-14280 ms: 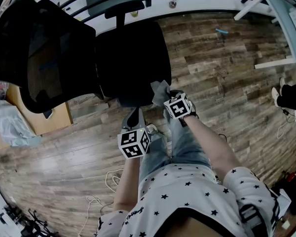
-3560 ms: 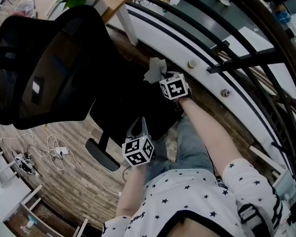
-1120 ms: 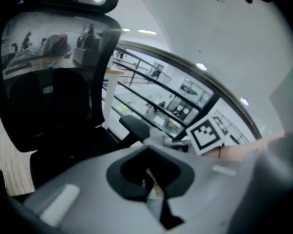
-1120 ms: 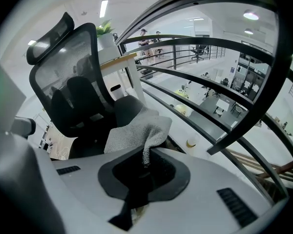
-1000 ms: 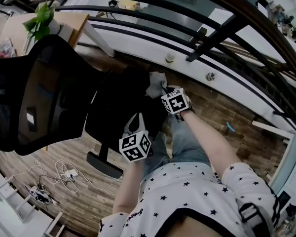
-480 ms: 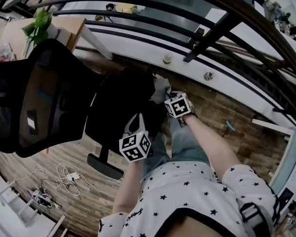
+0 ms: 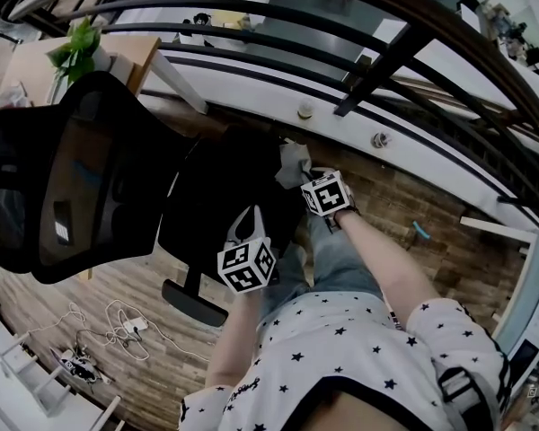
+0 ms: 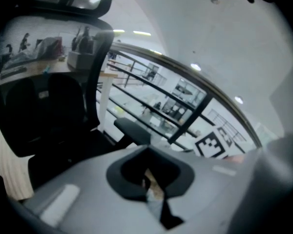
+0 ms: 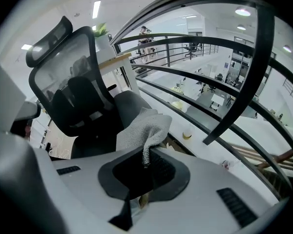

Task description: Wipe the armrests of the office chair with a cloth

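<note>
My right gripper [image 9: 145, 156] pinches the cloth [image 9: 142, 126] in its fingers by the chair [image 7: 99, 169]; left gripper [image 8: 147, 174] fingers closed, empty.

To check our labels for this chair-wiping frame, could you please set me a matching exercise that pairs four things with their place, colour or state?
Things:
1. cloth
2. left gripper
3. plant
4. office chair

Descriptions:
A. green, at the head view's upper left
B. fingers together, nothing between them
C. pinched in the right gripper
D. black, with a mesh backrest, left of both grippers

Pairs: 1-C, 2-B, 3-A, 4-D
</note>
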`<control>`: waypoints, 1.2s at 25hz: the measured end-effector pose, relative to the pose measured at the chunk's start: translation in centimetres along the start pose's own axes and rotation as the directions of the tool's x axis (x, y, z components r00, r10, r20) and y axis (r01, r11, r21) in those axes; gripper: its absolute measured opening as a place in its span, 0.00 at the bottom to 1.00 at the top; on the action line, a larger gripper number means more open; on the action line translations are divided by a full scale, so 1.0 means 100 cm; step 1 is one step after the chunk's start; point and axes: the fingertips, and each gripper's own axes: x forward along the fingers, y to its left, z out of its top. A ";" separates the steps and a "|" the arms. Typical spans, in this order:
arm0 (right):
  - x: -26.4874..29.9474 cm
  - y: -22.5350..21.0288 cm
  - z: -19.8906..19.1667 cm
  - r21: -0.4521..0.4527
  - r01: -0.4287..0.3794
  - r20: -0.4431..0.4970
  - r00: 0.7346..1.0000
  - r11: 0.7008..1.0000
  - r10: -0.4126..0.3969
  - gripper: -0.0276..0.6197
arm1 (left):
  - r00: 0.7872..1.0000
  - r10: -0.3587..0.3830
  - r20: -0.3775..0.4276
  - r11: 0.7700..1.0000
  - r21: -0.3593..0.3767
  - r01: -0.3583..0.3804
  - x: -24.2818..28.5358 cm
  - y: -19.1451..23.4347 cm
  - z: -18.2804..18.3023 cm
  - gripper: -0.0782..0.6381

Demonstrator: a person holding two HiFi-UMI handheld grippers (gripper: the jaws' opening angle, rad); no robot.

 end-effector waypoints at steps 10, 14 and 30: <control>-0.046 0.036 0.007 0.062 -0.031 0.136 0.990 0.998 0.022 0.09 | 0.999 -0.005 0.045 1.000 0.009 0.005 -0.035 0.019 0.005 0.12; -0.068 0.058 0.005 0.042 -0.030 0.189 0.982 0.999 0.021 0.09 | 0.999 -0.013 0.050 1.000 0.012 0.013 -0.053 0.028 -0.003 0.12; -0.174 0.107 0.003 0.032 -0.137 0.390 0.914 0.990 0.114 0.09 | 0.990 0.008 0.140 1.000 0.022 -0.011 -0.112 0.018 -0.019 0.12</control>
